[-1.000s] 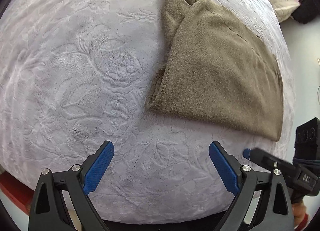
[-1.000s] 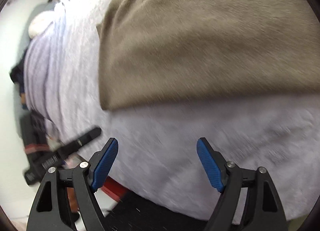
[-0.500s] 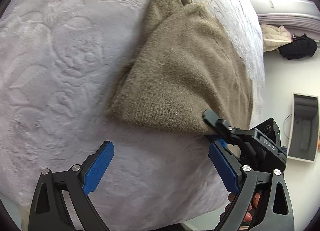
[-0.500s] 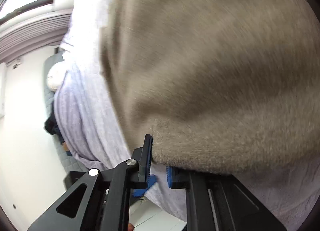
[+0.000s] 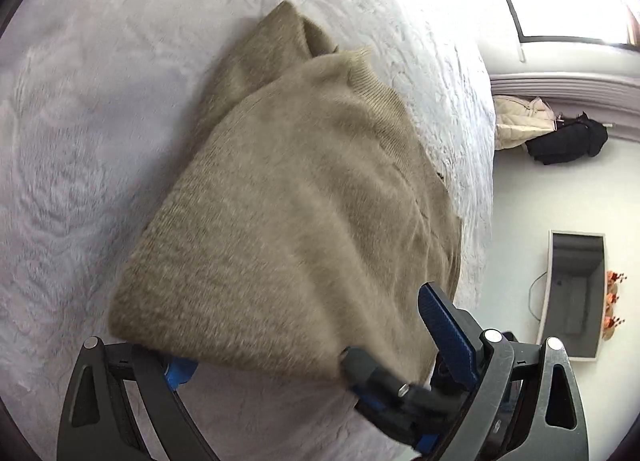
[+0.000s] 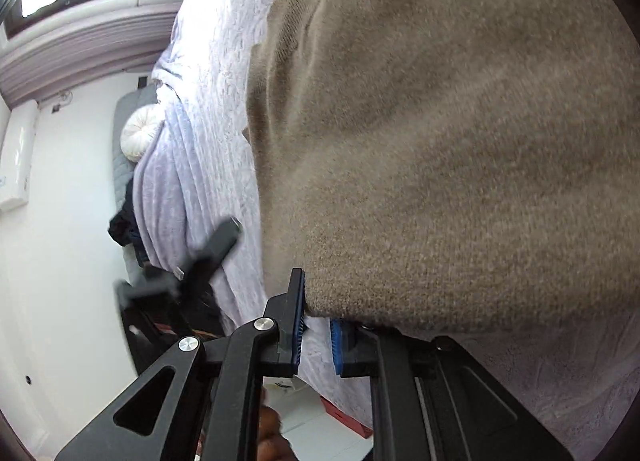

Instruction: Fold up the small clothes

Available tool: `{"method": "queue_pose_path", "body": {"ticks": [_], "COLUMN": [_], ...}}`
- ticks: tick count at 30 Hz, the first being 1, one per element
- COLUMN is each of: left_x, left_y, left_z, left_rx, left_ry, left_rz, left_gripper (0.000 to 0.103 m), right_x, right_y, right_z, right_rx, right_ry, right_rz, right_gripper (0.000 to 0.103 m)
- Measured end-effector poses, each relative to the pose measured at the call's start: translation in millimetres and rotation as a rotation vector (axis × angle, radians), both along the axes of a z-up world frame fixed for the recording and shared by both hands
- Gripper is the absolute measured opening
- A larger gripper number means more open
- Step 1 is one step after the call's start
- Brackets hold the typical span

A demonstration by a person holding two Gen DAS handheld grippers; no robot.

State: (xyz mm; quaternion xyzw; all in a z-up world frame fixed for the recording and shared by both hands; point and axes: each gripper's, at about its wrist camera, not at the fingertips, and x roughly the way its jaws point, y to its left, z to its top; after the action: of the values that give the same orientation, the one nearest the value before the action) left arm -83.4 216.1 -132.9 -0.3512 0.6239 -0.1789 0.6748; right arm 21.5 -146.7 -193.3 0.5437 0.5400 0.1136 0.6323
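On the left of the left wrist view spreads the pale lilac plush bedspread (image 5: 72,149), its pile pressed into raised flower and leaf shapes. On it lies the tan fuzzy knitted sweater (image 5: 304,197), roughly folded into a wedge, with a ribbed collar at its far end and a second layer peeking out behind. Its near hem hangs over the left gripper (image 5: 316,345): the left blue ribbed pad is mostly hidden under the knit while the right one stands clear above it, so the jaws are spread wide with the cloth's edge between them, not pinched. Just right of centre, the black right gripper (image 5: 384,381) bites the sweater's near corner.

Further right, beyond the bed's edge, the white floor carries a cream quilted jacket (image 5: 520,121), a black bag (image 5: 568,141) and a grey open-topped rectangular box (image 5: 576,293) (small orange things beside it are too tiny to name).

In the right wrist view a round white cushion (image 6: 140,133) sits at the left; the left gripper (image 6: 208,257) shows blurred; the right gripper (image 6: 318,335), narrowed nearly together, clamps the sweater's hem.
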Motion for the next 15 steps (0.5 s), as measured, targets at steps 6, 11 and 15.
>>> {"method": "queue_pose_path", "body": {"ticks": [6, 11, 15], "left_x": [10, 19, 26], "left_y": [-28, -38, -29], "left_z": [-28, -33, -44], "left_rx": [0.168, 0.156, 0.079], "left_ry": [-0.011, -0.012, 0.037], "left_rz": [-0.078, -0.115, -0.082], "left_gripper": [0.097, 0.102, 0.102], "right_x": [-11, -25, -33], "right_y": [6, -4, -16], "right_z": [-9, -13, -7], "right_rx": [-0.105, -0.132, -0.143], "right_ry": [0.07, 0.108, 0.117], "right_rz": [0.128, 0.153, 0.155], "right_gripper": [0.013, 0.013, 0.015]}}
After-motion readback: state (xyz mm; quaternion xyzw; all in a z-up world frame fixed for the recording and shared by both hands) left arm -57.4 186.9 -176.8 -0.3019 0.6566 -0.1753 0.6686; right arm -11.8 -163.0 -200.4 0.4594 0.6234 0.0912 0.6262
